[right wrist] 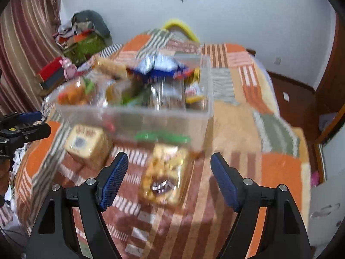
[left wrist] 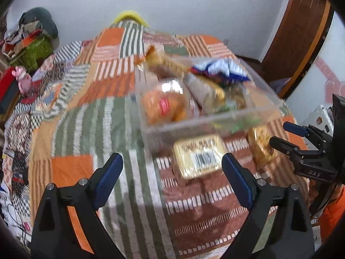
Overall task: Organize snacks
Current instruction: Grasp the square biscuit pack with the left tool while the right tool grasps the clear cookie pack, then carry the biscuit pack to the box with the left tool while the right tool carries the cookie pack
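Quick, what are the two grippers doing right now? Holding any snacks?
Left gripper: open, holding nothing.
Right gripper: open, holding nothing.

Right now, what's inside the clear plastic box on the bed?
The clear plastic box holds piled snack packets: a blue-and-white bag on top and an orange packet by the near wall. Whatever lies underneath them is covered, and blur hides the labels.

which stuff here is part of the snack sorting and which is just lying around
Job:
clear bin of snacks
gold packet
bag of puffs
left tongs, right tongs, both open

Lying about:
pink toy
red box
clothes pile
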{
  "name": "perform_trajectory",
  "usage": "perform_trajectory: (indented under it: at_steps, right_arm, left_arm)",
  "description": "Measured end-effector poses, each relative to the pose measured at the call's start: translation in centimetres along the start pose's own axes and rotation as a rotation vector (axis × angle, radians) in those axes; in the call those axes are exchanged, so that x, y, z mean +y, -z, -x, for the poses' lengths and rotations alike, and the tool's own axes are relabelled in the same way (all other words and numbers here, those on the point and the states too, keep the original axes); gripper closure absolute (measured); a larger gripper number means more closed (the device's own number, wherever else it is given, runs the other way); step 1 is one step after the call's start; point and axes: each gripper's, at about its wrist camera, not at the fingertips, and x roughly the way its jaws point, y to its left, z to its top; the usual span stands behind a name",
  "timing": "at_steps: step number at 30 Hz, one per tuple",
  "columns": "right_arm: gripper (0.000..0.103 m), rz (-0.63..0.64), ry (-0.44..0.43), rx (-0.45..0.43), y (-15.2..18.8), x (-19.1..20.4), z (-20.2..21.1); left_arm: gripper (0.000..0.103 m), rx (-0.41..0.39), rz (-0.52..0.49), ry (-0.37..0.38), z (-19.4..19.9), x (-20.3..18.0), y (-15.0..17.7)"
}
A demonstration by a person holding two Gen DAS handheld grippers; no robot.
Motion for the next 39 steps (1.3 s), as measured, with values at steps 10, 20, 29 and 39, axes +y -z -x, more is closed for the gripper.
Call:
perform_trajectory:
  at_steps: [10, 20, 29, 39]
  right_arm:
    - [0.031, -0.033, -0.013, 0.077, 1.5, 0.1, -3.3]
    - [0.059, -0.039, -0.038, 0.068, 1.5, 0.1, -3.1]
    - [0.061, -0.039, -0.058, 0.058, 2.6, 0.3, -1.6]
    - [0.061, -0.063, -0.081, 0.033, 2.9, -0.1, -0.5]
  left_arm:
    - [0.009, 0.070, -0.017, 0.027, -3.6, -2.3, 0.9]
    - [0.009, 0.098, -0.022, 0.011, -6.6, -4.1, 0.3]
    - [0.013, 0.110, -0.076, -0.044, -8.9, -6.3, 0.5]
    - [0.016, 0.037, -0.097, -0.015, -5.8, -6.2, 2.3]
